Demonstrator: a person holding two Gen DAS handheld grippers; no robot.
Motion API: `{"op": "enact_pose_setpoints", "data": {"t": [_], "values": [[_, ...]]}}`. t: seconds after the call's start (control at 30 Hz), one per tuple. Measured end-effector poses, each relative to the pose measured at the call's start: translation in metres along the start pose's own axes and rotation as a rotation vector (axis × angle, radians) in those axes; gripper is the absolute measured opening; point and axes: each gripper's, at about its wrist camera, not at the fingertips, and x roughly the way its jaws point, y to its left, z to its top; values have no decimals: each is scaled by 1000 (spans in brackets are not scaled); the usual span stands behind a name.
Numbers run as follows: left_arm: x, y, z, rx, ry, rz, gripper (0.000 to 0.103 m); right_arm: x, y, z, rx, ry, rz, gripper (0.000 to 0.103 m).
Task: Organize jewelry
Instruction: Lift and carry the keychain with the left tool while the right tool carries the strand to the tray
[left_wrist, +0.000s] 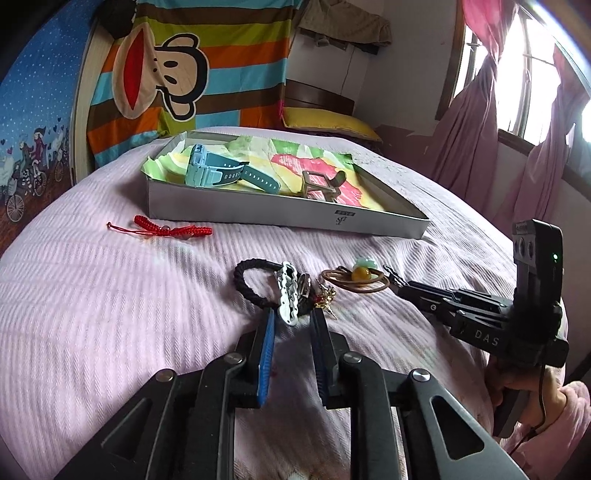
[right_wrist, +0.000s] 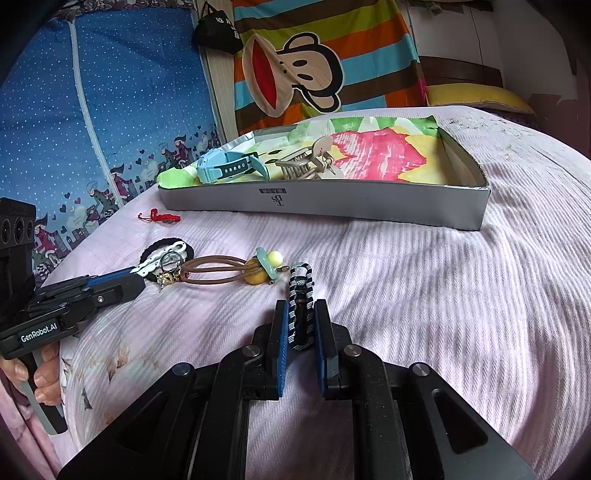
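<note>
On the pink bedspread (right_wrist: 443, 295), the right tool (right_wrist: 300, 325) clamps a striped clip (right_wrist: 301, 295); the left tool (left_wrist: 291, 325) straddles a white clip (left_wrist: 287, 295), apart.

Daylit and fairly bright, lit from the window (left_wrist: 524, 70) at far right, blown out to white glare there. Soft, low-contrast shadows across the ribbed pink bedspread (left_wrist: 110, 314), darker patches near the right in the right wrist view. Strong fisheye bending, black vignette at the corners. Sharp mid-scene; slightly soft at the near edge and margins.
</note>
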Motion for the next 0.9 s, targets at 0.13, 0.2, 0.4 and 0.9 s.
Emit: {"op": "enact_pose_setpoints", "data": {"t": [0.13, 0.2, 0.4, 0.9], "values": [[1, 0, 0, -5, -5, 8, 11, 0, 0, 0, -1, -1, 0, 12], [1, 1, 0, -8, -4, 9, 5, 0, -1, -1, -1, -6, 2, 12], [-1, -3, -2, 15, -20, 20, 3, -7, 0, -3, -8, -41, 8, 12], [-28, -25, 29, 92, -169, 39, 3, -30, -4, 34, -2, -194, 34, 12]]}}
